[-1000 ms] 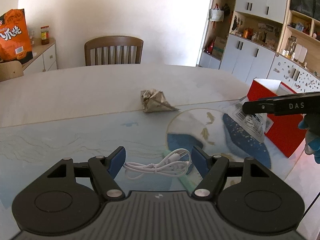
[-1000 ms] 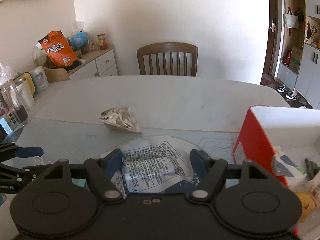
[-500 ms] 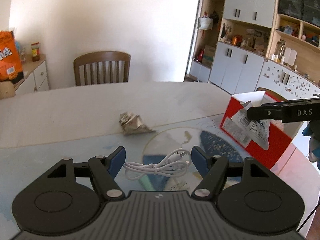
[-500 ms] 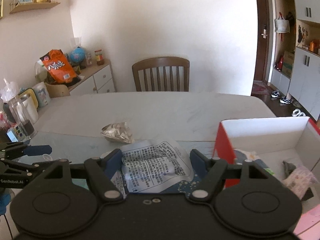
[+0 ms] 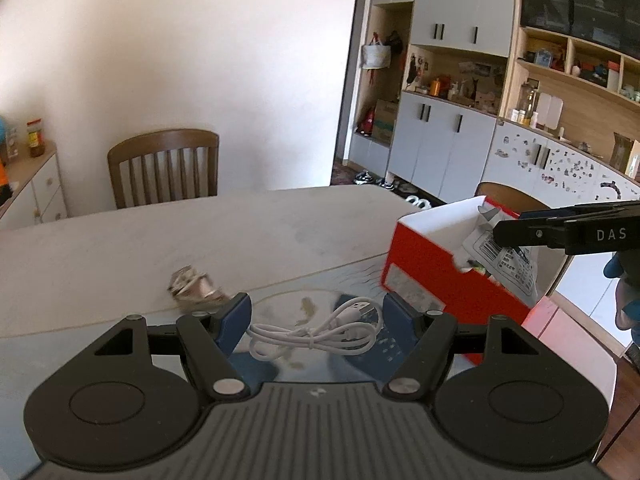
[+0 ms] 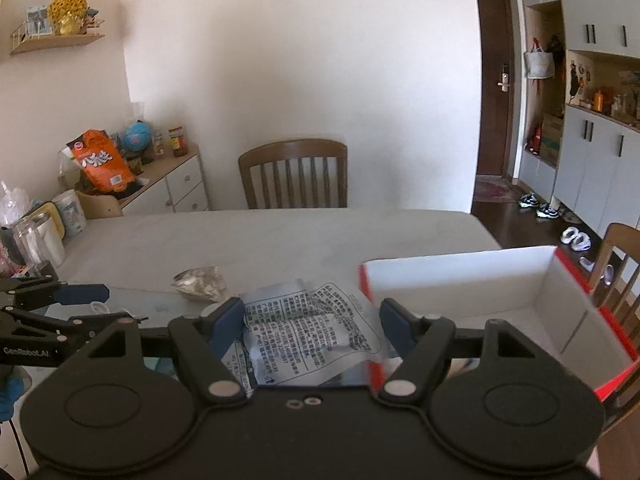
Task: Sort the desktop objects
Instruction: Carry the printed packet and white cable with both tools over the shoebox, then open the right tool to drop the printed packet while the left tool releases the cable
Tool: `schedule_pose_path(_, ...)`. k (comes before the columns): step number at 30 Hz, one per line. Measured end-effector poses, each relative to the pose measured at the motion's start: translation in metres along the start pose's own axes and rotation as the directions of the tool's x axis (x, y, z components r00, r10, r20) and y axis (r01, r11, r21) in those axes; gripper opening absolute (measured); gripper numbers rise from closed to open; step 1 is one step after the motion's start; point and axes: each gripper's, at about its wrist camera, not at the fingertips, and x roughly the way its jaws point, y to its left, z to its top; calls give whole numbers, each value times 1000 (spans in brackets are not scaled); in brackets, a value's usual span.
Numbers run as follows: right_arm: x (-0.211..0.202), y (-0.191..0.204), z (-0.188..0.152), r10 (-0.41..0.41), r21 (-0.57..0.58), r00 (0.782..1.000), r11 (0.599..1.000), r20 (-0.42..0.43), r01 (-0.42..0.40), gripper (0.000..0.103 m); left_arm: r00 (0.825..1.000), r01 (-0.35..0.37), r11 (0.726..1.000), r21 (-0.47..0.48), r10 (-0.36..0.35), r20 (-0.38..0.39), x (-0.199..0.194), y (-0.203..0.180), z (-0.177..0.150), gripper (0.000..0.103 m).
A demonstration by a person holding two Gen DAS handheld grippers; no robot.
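Wrapper, printed plastic, gripped between blue pads of right claw, held over near corner of red box with white inside. White cable, coiled, hangs clamped in left claw above table. Crumpled foil packet lies on table, left of box. Wooden chair behind table.

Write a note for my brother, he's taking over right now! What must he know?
Left hand-held gripper: shut on the white cable, above the table.
Right hand-held gripper: shut on the printed packet, at the red box's edge.
Crumpled foil wrapper: lying on the table, untouched.
Done: cable and packet picked up.
Left: probably drop the packet in the box, place the cable, fetch the wrapper.
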Motion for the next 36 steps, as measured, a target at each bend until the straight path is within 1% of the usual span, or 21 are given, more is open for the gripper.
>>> schedule_pose_path(8, -11, -39, 4, -27, 13, 999, 1000, 17, 27, 75, 999, 40, 999, 28, -40, 14, 19, -43, 17, 72)
schedule_pose_path(18, -20, -90, 3, -64, 28, 998, 998, 22, 64, 75, 995, 93, 994, 59, -94, 16, 56, -98, 37, 72)
schedule_pose_path(26, -22, -122, -1, -81, 40, 997, 996, 20, 80, 75, 992, 124, 988, 96, -126, 18, 81, -131, 54, 72)
schedule_pose_path(30, -21, -134, -4, -78, 35, 997, 996, 0, 78, 75, 990, 140, 984, 114, -142, 8, 97, -144, 62, 72)
schedule_pose_path(33, -17, -139, -5, -81, 23, 996, 996, -34, 82, 75, 988, 155, 980, 128, -155, -15, 109, -154, 66, 72)
schedule_pose_path(36, -10, -144, -6, -92, 12, 992, 996, -85, 93, 75, 985, 173, 975, 140, -168, -45, 120, -162, 70, 72)
